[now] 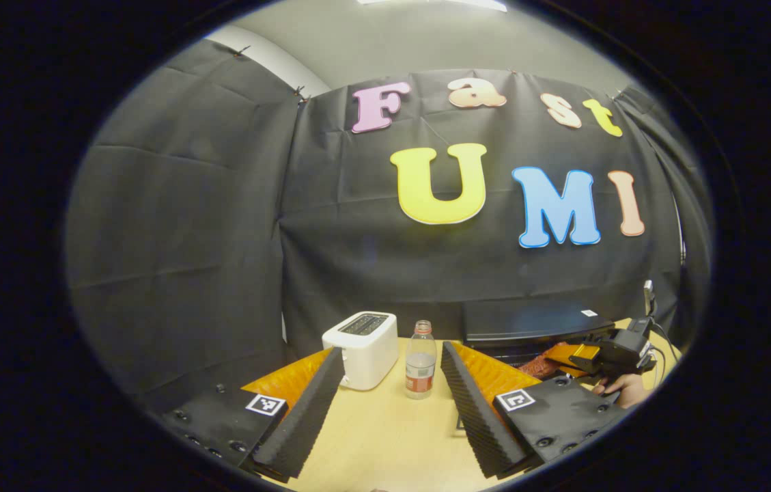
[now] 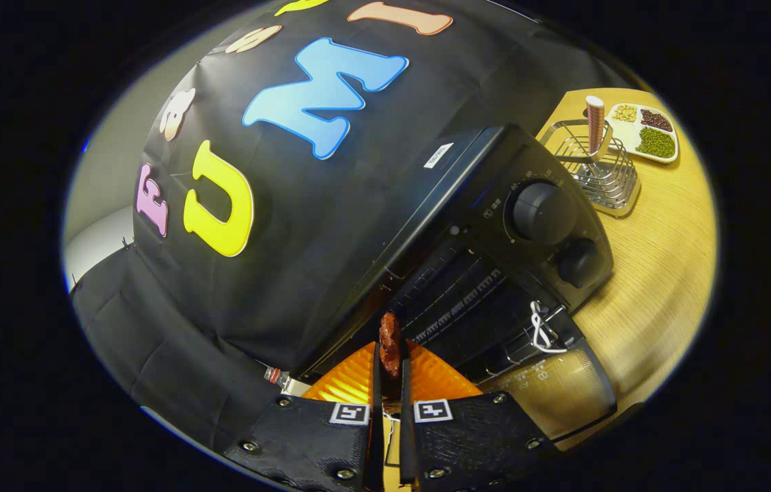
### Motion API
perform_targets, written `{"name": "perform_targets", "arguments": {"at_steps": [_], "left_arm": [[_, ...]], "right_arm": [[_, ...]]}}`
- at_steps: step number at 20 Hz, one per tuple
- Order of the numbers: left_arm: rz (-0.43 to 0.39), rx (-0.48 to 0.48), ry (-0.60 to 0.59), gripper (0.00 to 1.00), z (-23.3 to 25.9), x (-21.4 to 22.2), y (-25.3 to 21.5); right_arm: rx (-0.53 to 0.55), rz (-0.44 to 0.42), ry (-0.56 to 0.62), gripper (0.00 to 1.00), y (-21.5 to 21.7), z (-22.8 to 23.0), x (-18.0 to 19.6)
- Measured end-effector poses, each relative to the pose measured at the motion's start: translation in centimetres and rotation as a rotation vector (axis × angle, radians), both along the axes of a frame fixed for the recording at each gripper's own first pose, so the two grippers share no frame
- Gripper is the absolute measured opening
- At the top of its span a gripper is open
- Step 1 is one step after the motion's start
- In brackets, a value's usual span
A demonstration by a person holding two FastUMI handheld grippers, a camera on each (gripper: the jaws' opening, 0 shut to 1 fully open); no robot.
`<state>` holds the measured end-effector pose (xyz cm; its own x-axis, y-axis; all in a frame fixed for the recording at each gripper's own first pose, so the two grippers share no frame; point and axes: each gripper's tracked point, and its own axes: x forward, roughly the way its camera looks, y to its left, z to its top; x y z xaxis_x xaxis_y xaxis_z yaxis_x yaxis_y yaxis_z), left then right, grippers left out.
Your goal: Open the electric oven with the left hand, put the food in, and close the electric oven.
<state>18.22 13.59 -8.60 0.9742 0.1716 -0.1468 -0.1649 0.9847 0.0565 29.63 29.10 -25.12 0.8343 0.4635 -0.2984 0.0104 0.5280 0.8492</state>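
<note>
Right gripper view: the right gripper is pinched tight on a reddish-brown bit of food, right in front of the oven. The oven door is down, so it's open & the rack shows inside. Left gripper view: the left gripper is wide open w/ nothing in it, over the table, near a toaster & a bottle. Risk, I think: the food is thin & could slip or bump the oven's edge going in.

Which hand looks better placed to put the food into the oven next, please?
Right. Its tongs are shut on the food just before the oven, whose door hangs open. The left tongs are open, facing a toaster and bottle.
</note>
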Motion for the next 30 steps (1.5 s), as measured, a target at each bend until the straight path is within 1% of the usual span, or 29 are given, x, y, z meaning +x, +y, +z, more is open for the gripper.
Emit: {"name": "perform_targets", "arguments": {"at_steps": [2,3,4,6,7,8,9,13,14,15,16,17,18,19,20,21,22,23,25,26,27,30], "left_arm": [[-0.003,0.005,0.009,0.96,-0.2,-0.1,-0.3],[-0.003,0.005,0.014,0.94,-0.2,-0.3,-0.3],[-0.003,0.007,0.017,0.96,-0.3,-0.5,-0.4],[-0.003,0.015,0.017,0.96,-0.2,-0.4,-0.2],[-0.001,0.021,0.019,0.96,-0.3,-0.6,-0.2],[0.003,0.023,0.022,0.96,-0.3,-0.7,-0.1],[0.005,0.020,0.025,0.96,-0.4,-0.7,-0.2],[0.016,0.014,0.038,0.96,-0.7,-0.9,-0.1],[0.015,0.013,0.040,0.96,-0.8,-0.9,-0.1],[0.012,0.013,0.040,1.00,-0.7,-1.0,-0.1],[0.004,0.012,0.039,1.00,-0.7,-0.9,-0.2],[-0.004,0.012,0.038,0.96,-0.5,-1.0,-0.4],[-0.011,0.011,0.040,1.00,-0.5,-1.1,-0.7],[-0.018,0.009,0.043,0.96,-0.8,-1.1,-1.3],[-0.025,0.007,0.046,0.96,-0.9,-1.1,-1.6],[-0.032,0.006,0.047,0.96,-1.0,-1.0,-1.9],[-0.037,0.007,0.047,0.96,-1.0,-0.8,-2.1],[-0.042,0.007,0.047,0.96,-1.1,-0.8,-2.4],[-0.052,-0.001,0.040,0.96,-1.0,-0.8,-2.8],[-0.058,-0.006,0.039,1.00,-1.0,-0.8,-3.2],[-0.063,-0.011,0.038,0.96,-1.2,-0.8,-3.5],[-0.090,-0.029,0.036,0.96,-1.6,-0.8,-4.9]], "right_arm": [[-0.028,-0.012,-0.013,0.09,0.2,-0.7,0.7],[-0.040,-0.012,-0.009,0.09,0.2,-1.0,0.8],[-0.047,-0.014,0.000,0.09,0.3,-1.5,0.9],[-0.051,-0.012,0.003,0.09,0.3,-2.0,1.0],[-0.075,-0.014,0.011,0.09,0.3,-2.7,1.1],[-0.088,-0.008,0.011,0.12,0.2,-3.0,1.2],[-0.120,-0.011,0.014,0.13,-0.1,-3.3,1.3],[-0.222,-0.020,0.007,0.23,-0.9,-4.1,2.1],[-0.277,-0.030,0.018,0.25,-1.4,-4.5,2.3],[-0.332,-0.041,0.013,0.29,-2.2,-4.9,2.6],[-0.364,-0.052,0.003,0.37,-2.5,-5.0,2.8],[-0.381,-0.055,-0.007,0.40,-3.1,-4.3,3.1],[-0.397,-0.062,-0.014,0.47,-3.5,-4.1,2.9],[-0.403,-0.058,-0.032,0.48,-3.6,-3.9,3.0],[-0.395,-0.046,-0.050,0.44,-3.4,-3.4,2.9],[-0.387,-0.030,-0.061,0.68,-2.9,-3.1,2.5],[-0.418,-0.037,-0.074,0.92,-3.4,-2.8,2.5],[-0.440,-0.030,-0.087,0.99,-3.5,-2.7,2.1],[-0.462,-0.001,-0.106,0.98,-3.6,-1.9,1.0],[-0.476,0.011,-0.118,0.98,-3.8,-1.4,0.4],[-0.489,0.025,-0.134,0.98,-4.1,-0.8,-0.1],[-0.532,0.060,-0.192,0.98,-5.1,1.7,-2.2]]}}
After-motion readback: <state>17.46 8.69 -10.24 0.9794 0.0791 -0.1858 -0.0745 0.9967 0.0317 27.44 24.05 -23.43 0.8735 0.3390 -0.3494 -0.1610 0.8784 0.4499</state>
